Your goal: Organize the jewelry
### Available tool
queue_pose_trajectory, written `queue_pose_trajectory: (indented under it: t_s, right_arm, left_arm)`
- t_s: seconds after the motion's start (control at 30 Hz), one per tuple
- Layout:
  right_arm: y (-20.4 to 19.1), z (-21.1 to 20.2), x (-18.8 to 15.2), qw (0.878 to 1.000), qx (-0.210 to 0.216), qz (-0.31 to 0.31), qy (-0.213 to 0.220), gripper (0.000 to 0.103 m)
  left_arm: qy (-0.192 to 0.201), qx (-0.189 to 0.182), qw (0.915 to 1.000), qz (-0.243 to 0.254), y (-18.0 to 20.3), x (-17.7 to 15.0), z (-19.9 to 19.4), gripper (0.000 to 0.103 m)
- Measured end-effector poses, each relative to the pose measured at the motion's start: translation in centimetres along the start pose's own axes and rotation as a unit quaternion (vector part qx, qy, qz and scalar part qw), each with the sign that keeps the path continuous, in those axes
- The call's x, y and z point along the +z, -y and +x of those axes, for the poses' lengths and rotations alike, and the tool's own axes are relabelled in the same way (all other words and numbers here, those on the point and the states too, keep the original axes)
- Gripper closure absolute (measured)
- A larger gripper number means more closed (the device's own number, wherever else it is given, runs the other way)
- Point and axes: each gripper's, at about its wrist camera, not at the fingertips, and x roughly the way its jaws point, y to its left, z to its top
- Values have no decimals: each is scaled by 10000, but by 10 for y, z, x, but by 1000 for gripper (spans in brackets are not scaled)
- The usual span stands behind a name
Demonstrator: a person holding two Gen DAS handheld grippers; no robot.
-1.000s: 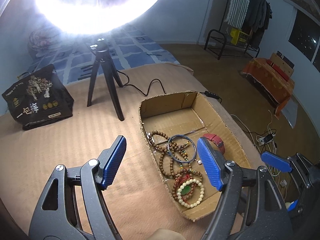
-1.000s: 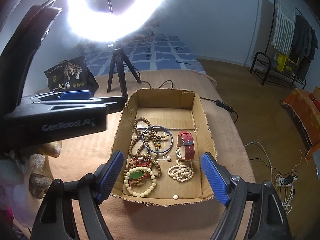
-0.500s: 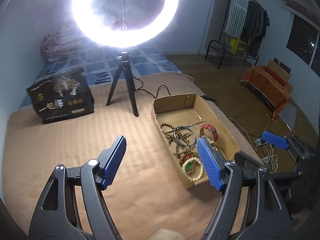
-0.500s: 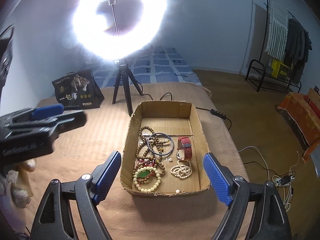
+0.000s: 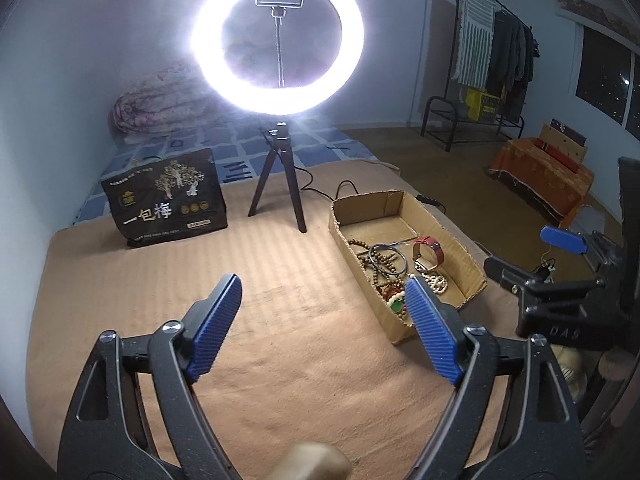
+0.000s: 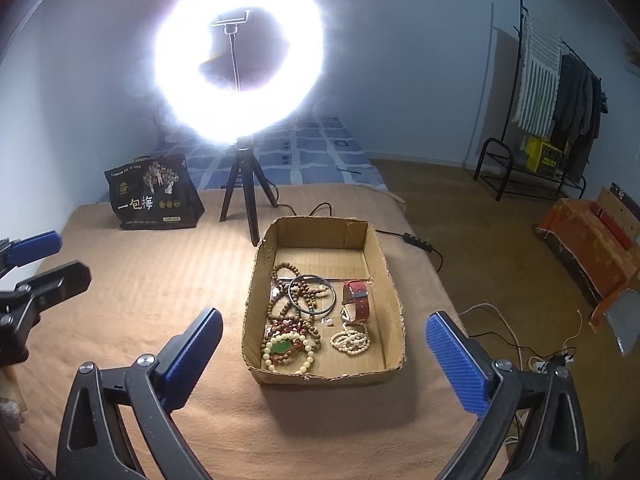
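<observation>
An open cardboard box [image 6: 394,312] sits on the tan bed cover and also shows in the left wrist view [image 5: 468,264]. It holds brown bead strings [image 6: 282,300], a dark bangle [image 6: 312,295], a red-strap watch [image 6: 356,298], a white bead bracelet [image 6: 352,342] and a cream bracelet with a green piece [image 6: 286,349]. My right gripper [image 6: 324,356] is open and empty, hanging in front of the box. My left gripper [image 5: 326,326] is open and empty, left of the box above bare cover.
A lit ring light on a black tripod [image 6: 244,184] stands behind the box, its cable trailing right. A black printed bag [image 6: 154,194] stands at the back left. Floor cables and a power strip [image 6: 548,362] lie right of the bed edge.
Both grippers have pulled up and back from the box, so it looks smaller and farther. Both stay open and empty.
</observation>
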Motion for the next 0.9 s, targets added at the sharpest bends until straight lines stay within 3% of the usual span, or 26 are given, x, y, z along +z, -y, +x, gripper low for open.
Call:
queue_pose_trajectory:
  t_s: [0.23,0.3,0.37,0.53,0.9]
  right_arm:
    - [-1,-11,0,9999,-23,-3,119,0]
    - [-1,-13,-1,9999,-22,-5,141,0]
    - [-1,-14,-1,9999,-25,-12,147,0]
    - [5,-14,-2,9999,-56,39,157,0]
    - [10,-14,-2,9998,-88,116,143,0]
  left_arm:
    - [3,-4,10000,84,7,-3,-10,15]
    - [17,18,9999,101,9,-3,-12,4]
    - [137,32,9998,130,12,-4,-17,1]
    - [197,75,9995,239,17,-5,-21,1]
    - [-95,276,9991,298,20,-8,-9,1]
